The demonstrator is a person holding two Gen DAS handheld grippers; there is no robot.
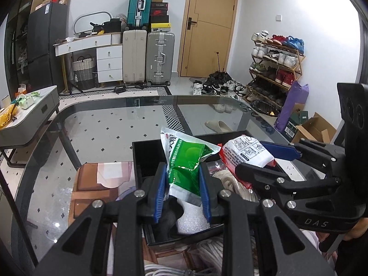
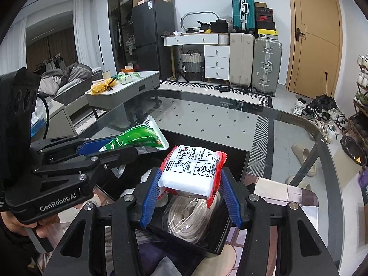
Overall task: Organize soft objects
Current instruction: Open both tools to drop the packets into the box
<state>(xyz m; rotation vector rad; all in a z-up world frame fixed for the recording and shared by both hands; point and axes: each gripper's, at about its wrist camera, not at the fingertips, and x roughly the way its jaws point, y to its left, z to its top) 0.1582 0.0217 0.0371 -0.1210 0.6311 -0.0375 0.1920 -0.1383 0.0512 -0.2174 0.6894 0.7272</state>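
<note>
I see the green pouch (image 1: 187, 168) clamped between the left gripper (image 1: 182, 193) fingers; right gripper (image 2: 191, 195) fingers clamp the red-and-white pack (image 2: 193, 172) (both tilted downward over the black box (image 1: 147, 158)).

The box (image 1: 147, 154) stands on the counter (image 1: 103, 124), and every place here is told from it. Over its left half the left tongs (image 1: 182, 174) grip a pouch (image 1: 186, 163); over its right half the right tongs (image 2: 191, 184) grip a packet (image 2: 193, 172). Inside the box, under the packet, lies a coil of rope (image 2: 191, 216); under the pouch lies a foam sheet (image 1: 193, 220). The box rests on a mat (image 1: 92, 184). Well behind the box, on the floor, stand suitcases (image 1: 147, 57), with a door (image 1: 207, 25) to their right.
</note>
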